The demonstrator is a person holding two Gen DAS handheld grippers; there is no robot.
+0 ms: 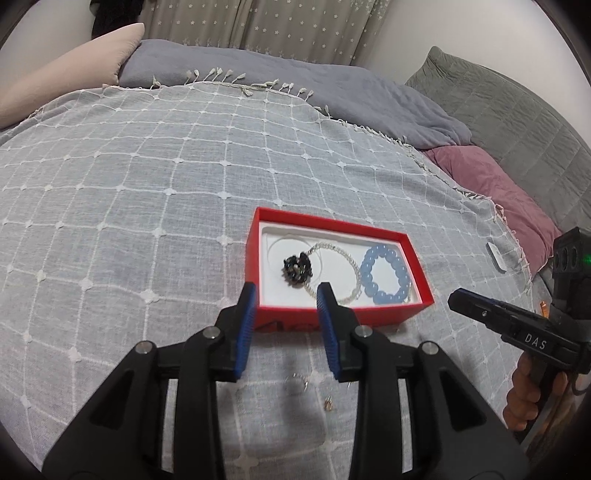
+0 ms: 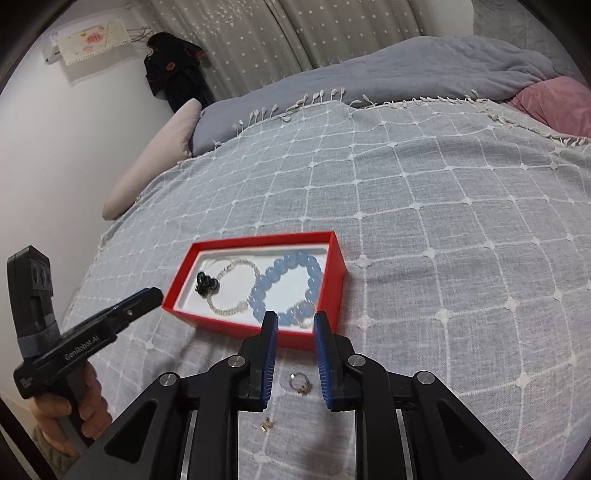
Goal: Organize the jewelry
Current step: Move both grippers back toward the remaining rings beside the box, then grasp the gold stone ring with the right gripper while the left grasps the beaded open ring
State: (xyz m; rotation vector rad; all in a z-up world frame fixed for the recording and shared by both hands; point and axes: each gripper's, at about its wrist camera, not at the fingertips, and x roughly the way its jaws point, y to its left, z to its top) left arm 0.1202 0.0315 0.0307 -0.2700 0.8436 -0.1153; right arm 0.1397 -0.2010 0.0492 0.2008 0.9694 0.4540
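Grey bedspread (image 2: pixel 424 221) with a white stitched grid covers the bed and carries every item shown. Nearest the cameras, the left gripper (image 1: pixel 286 302) and the right gripper (image 2: pixel 295 332) each hover above the cloth with blue-padded jaws spread apart and nothing between them. Between the right gripper's fingers (as seen from the right wrist) a small ring (image 2: pixel 300 382) lies on the fabric, and nearer still a tiny gold-coloured earring (image 2: pixel 266 425) lies beside it; neither is touched. The left wrist view shows the same ring (image 1: pixel 296 382), blurred, and the earring (image 1: pixel 328 405) below its own jaws. Just beyond the fingertips sits an open red box (image 2: pixel 334 280) with a white lining. Inside it lie a blue bead bracelet (image 2: pixel 291 284) on the right, a clear bead bracelet (image 2: pixel 232 288) in the middle, and a dark bead cluster (image 2: pixel 206 285) on the left, touching the clear strand. A thin pale ring (image 2: pixel 303 314) rests on the blue beads at the box's near wall. Farther back, the tasselled edge of the spread meets a blue-grey duvet (image 2: pixel 406 70), with a pink pillow (image 2: pixel 557 103) at right, a beige pillow (image 2: pixel 155 155) at left, and star-patterned curtains (image 2: pixel 295 33) behind.
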